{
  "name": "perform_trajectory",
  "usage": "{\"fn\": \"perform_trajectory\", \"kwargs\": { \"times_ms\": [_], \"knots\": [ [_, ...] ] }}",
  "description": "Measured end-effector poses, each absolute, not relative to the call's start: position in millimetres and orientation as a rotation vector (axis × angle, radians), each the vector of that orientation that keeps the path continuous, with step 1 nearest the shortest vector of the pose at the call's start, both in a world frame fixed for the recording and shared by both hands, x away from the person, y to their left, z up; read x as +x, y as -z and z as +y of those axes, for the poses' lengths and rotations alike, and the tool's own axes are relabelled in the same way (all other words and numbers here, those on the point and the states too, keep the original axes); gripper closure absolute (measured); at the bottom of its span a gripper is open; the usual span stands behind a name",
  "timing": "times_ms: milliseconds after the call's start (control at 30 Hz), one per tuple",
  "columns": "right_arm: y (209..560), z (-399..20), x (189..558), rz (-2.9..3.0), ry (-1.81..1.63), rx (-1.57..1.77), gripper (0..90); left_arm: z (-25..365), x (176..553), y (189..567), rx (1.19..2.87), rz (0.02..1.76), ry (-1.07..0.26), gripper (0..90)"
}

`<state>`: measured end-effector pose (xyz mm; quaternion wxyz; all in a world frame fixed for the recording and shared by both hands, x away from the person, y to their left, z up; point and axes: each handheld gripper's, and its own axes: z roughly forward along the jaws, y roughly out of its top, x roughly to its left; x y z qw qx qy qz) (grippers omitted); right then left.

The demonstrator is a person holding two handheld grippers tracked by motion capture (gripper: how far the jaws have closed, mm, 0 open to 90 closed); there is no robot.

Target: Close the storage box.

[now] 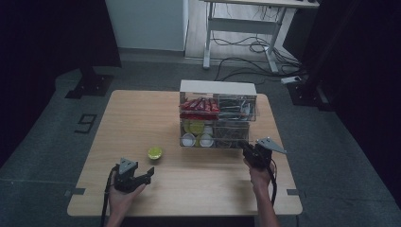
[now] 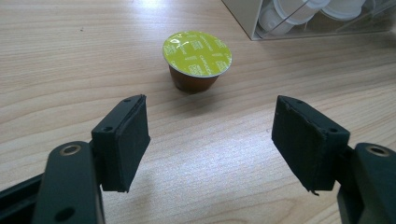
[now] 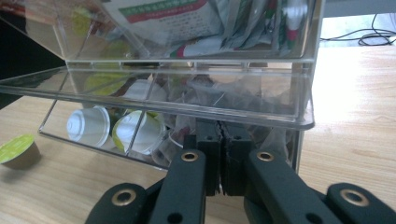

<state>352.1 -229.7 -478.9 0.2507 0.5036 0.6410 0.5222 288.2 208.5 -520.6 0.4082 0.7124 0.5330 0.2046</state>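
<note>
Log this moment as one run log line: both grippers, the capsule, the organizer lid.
left gripper: open, facing green-lidded capsule upright on table | right gripper: shut, under raised clear lid of organizer

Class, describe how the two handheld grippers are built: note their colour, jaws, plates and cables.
The left gripper and the right gripper are black. Each carries a grey three-cornered plate and trails a black cable. The jaws are flat bars with brass-ringed holes. Their rectangular black pads look rough-edged. The forearms show no sleeves.
</note>
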Motion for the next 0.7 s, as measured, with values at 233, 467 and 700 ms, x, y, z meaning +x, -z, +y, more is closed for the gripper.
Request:
{"fn": "perform_trajectory", "kwargs": {
  "times_ms": [233, 467, 700],
  "knots": [
    [485, -230, 351, 1.765, -1.406, 1.385, 87.3, 209, 288, 521, 1.799, 1.345, -0.515, 27.6],
    [492, -230, 348, 1.788, -1.388, 1.404, 87.1, 209, 288, 522, 1.801, 1.351, -0.509, 27.5],
    [498, -231, 347, 1.81, -1.365, 1.417, 86.9, 209, 289, 523, 1.805, 1.353, -0.505, 27.5]
  ]
}}
